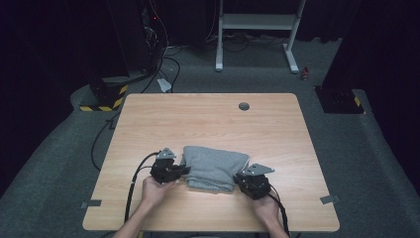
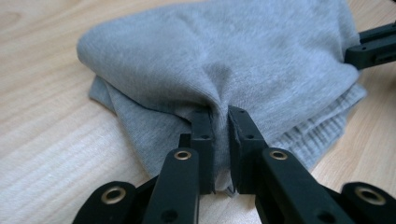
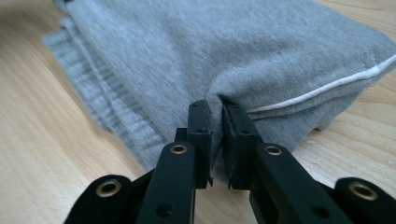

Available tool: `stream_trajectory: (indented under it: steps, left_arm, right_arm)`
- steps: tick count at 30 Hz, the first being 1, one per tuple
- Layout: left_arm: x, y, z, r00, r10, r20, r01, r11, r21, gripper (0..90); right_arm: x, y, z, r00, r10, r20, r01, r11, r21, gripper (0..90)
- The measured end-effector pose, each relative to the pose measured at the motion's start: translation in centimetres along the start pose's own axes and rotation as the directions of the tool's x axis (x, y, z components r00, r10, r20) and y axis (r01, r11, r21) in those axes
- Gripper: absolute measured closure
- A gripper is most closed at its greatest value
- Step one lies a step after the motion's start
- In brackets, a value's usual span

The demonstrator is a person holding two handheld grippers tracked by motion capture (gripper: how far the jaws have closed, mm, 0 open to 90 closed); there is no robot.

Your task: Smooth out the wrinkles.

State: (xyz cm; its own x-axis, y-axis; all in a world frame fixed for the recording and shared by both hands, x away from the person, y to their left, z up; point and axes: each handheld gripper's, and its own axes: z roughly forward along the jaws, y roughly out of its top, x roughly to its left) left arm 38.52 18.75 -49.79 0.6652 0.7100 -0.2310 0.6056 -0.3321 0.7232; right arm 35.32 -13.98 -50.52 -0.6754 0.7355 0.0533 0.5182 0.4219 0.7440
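A folded grey garment [image 1: 214, 167] lies on the wooden table [image 1: 213, 124], near the front edge. My left gripper [image 1: 184, 170] is at its left side, held in a hand. In the left gripper view the grey garment [image 2: 224, 60] is pinched between the two black jaws of my left gripper [image 2: 221, 114], with a fold of cloth bunched up between the pads. My right gripper [image 1: 240, 175] is at the garment's right side. In the right gripper view my right gripper [image 3: 217, 109] is shut on the grey garment [image 3: 224, 51] just below a white seam line.
A round grommet [image 1: 243, 106] sits in the table's far middle. Cables [image 1: 133, 183] trail from both grippers toward the front edge. Beyond the table stand a white frame [image 1: 257, 29] and dark equipment on grey carpet.
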Motion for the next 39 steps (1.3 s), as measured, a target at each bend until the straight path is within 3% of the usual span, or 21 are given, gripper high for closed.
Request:
stream_trajectory:
  steps: [6,10,14,17,22,33,35,39]
  left_arm:
    - [-0.8,-0.2,0.6,0.9990,-0.015,-0.041,0.015,0.9999,0.008,81.6]
    - [-1.2,0.1,1.2,0.9978,-0.001,-0.066,0.000,1.0000,-0.003,82.0]
    - [-1.5,0.5,1.8,0.9958,0.001,-0.092,-0.002,0.9999,-0.012,82.2]
    - [-1.3,0.8,2.3,0.9953,-0.010,-0.096,0.008,0.9997,-0.023,82.1]
    - [-1.1,0.9,2.6,0.9948,-0.046,-0.091,0.043,0.9983,-0.039,82.0]
    - [-1.1,1.0,2.1,0.9957,-0.053,-0.076,0.050,0.9979,-0.041,80.8]
    - [-1.0,1.0,1.9,0.9955,-0.068,-0.066,0.065,0.9966,-0.051,78.2]
    - [-0.8,1.8,1.0,0.9938,-0.106,-0.036,0.102,0.9916,-0.079,53.0]
  right_arm:
    - [-0.4,0.2,0.8,0.9978,-0.042,0.050,0.042,0.999,0.017,82.0]
    - [-2.0,0.8,1.5,0.9985,-0.004,0.054,0.003,1.000,0.025,81.7]
    - [-3.0,1.5,2.2,0.9963,-0.011,0.086,0.008,0.999,0.039,81.5]
    - [-3.7,1.8,2.6,0.9944,-0.020,0.104,0.016,0.999,0.040,81.5]
    - [-4.8,2.0,3.1,0.9949,0.023,0.098,-0.025,0.999,0.026,81.2]
    - [-4.6,1.9,2.8,0.9938,0.052,0.098,-0.054,0.998,0.018,75.4]
    - [-4.7,1.7,2.6,0.9935,0.076,0.085,-0.077,0.997,0.008,70.7]
    - [-4.8,1.9,1.4,0.9911,0.083,0.104,-0.080,0.996,-0.031,60.0]
